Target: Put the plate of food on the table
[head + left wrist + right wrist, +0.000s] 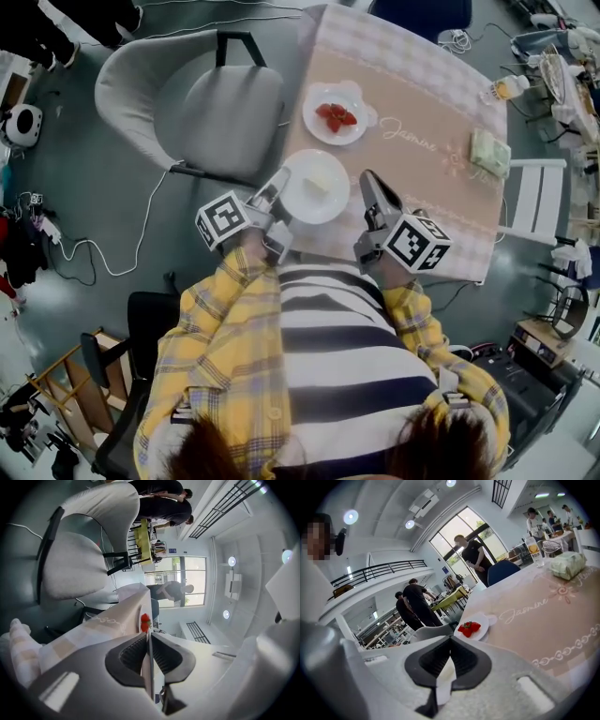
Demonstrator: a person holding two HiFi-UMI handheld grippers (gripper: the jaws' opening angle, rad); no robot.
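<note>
Pink checked cloth (450,225) with curly lettering covers the tabletop (412,89) in front of us, in a bright hall with tall windows. We hold the plate of food (314,192) between our two claws, over the near edge of the tabletop.

Our left claw (278,183) is clamped on the plate's left rim. In the left gripper view its ribbed pads press together on the thin white rim, which we see edge-on. Our right claw (367,178) grips the opposite rim. In the right gripper view a white sliver of the plate sits pinched between the closed pads. A pale lump of food lies in the middle of the plate, midway between the two claws. We cannot tell whether the plate rests on the cloth or hangs just above it.

Beyond the tips of both claws, further onto the tabletop, stands a strawberry plate (336,117), apart from the one we hold. Well to the right of the right claw a green bundle (490,152) lies on the cloth, and beyond that a bottle (506,89) stands near the far edge. To the left of the left claw, off the tabletop, a grey chair (202,108) is drawn up at the side.
</note>
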